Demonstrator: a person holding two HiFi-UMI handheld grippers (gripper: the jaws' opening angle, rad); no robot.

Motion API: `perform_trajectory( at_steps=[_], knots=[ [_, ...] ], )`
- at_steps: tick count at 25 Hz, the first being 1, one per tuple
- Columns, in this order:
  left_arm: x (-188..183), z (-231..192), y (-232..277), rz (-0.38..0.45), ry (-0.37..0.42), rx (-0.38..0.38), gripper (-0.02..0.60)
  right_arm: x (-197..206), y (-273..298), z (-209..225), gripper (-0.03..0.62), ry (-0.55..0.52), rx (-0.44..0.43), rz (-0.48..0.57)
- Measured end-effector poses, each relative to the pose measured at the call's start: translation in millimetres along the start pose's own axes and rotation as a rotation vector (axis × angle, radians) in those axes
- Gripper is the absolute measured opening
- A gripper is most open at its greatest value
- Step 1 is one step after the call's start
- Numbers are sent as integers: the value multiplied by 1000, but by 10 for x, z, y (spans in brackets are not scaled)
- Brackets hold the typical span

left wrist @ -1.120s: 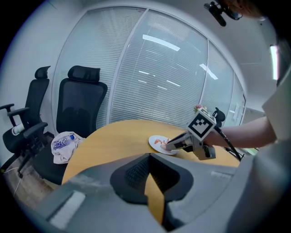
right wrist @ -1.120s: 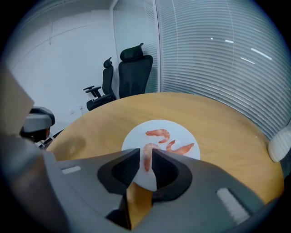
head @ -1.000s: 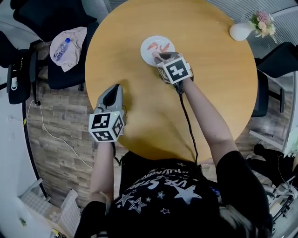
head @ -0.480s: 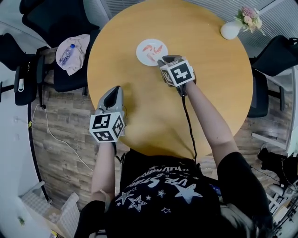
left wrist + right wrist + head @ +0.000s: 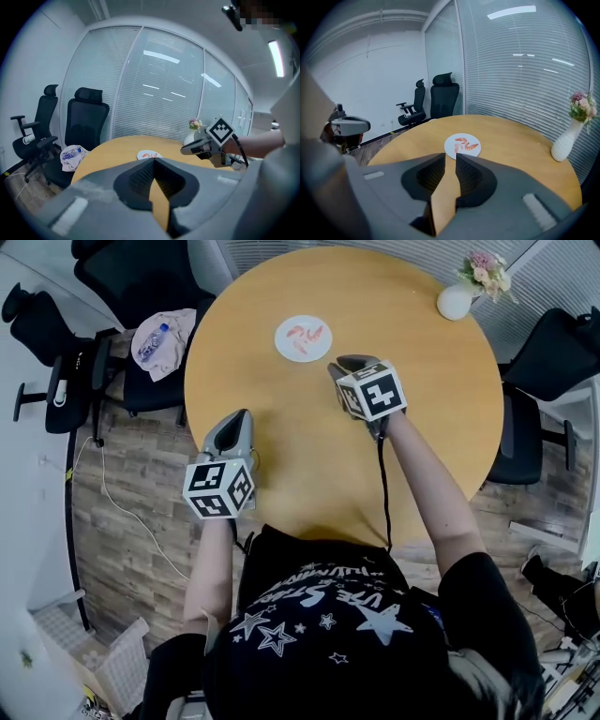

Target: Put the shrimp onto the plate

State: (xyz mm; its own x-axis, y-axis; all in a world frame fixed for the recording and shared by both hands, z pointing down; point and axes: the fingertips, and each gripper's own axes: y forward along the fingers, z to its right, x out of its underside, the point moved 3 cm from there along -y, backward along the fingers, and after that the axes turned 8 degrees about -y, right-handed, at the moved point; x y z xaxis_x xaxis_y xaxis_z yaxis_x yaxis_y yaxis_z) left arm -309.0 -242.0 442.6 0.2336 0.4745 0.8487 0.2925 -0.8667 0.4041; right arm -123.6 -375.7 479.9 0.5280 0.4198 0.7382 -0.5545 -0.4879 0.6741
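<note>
My right gripper (image 5: 451, 157) hangs over the middle of the table (image 5: 422, 456). Its jaws are parted by a narrow slot with nothing in it but bare wood showing through. My left gripper (image 5: 153, 161) sits low by the table's near-left edge, its tips pressed together and carrying nothing.

Straight ahead of the right jaws, toward the far edge, lies the white plate (image 5: 281, 337) with the shrimp (image 5: 470, 146) already on it: three small orange curls, close together. I can see none lying loose on the wood, so I judge the job is as good as done.

If I had to take one up again, I'd expect it to be light and small, perhaps a bit slick. I can't tell whether it is soft or rigid. I'd pinch it across the thick middle of the curl, not the thin tail, and squeeze gently.

The path between jaws and plate is bare table. A white vase of flowers (image 5: 457, 301) stands by the far-right edge, well apart from the plate. Off the table, a dark chair (image 5: 122, 381) on the left holds a cloth and a bottle (image 5: 153, 341). My right gripper's cable (image 5: 383, 484) trails back along my arm.
</note>
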Motion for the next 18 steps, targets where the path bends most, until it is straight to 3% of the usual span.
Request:
perform_trajectory(
  at_steps=[12,18],
  knots=[
    [126,628,-532,88,29,-81,2,256,-776,-93,54,-23,-53,107],
    [365,891,-811,117,-1,-150,2,455,-996,-155,41,-50,-110,128]
  ],
)
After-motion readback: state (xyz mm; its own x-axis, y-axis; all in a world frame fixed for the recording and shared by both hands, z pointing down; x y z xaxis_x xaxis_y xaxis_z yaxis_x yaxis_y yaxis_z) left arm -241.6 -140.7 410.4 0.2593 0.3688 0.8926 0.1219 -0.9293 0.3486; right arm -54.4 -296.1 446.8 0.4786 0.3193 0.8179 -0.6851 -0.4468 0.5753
